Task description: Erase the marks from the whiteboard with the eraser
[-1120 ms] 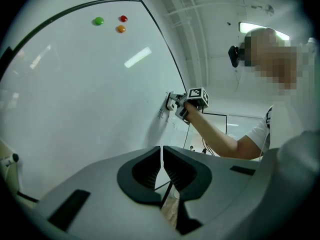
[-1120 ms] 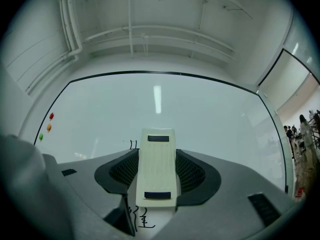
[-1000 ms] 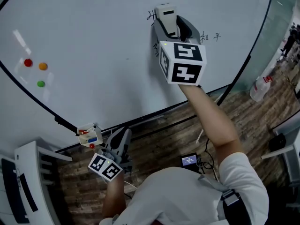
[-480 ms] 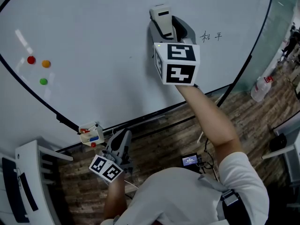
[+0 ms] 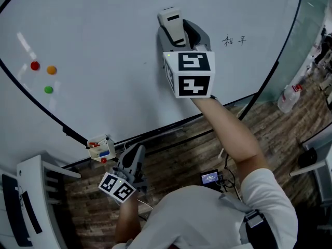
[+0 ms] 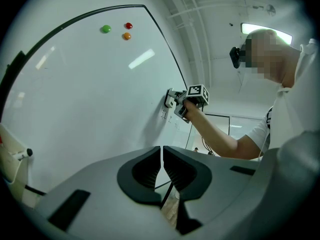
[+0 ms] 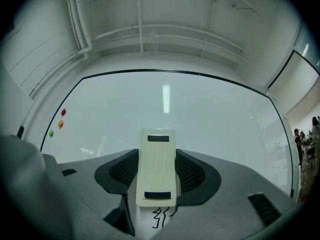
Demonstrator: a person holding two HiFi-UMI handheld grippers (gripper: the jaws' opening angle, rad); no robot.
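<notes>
Your right gripper clamps the eraser against the whiteboard, your left gripper is closed and empty, and the written characters and lower strokes remain unerased.

— What sort of place is this?
— An office or meeting room, I'd say. There's a big wall-mounted whiteboard with coloured magnets, a wood-plank floor, a glass partition beside it, and bare pipes under a white ceiling.
</notes>
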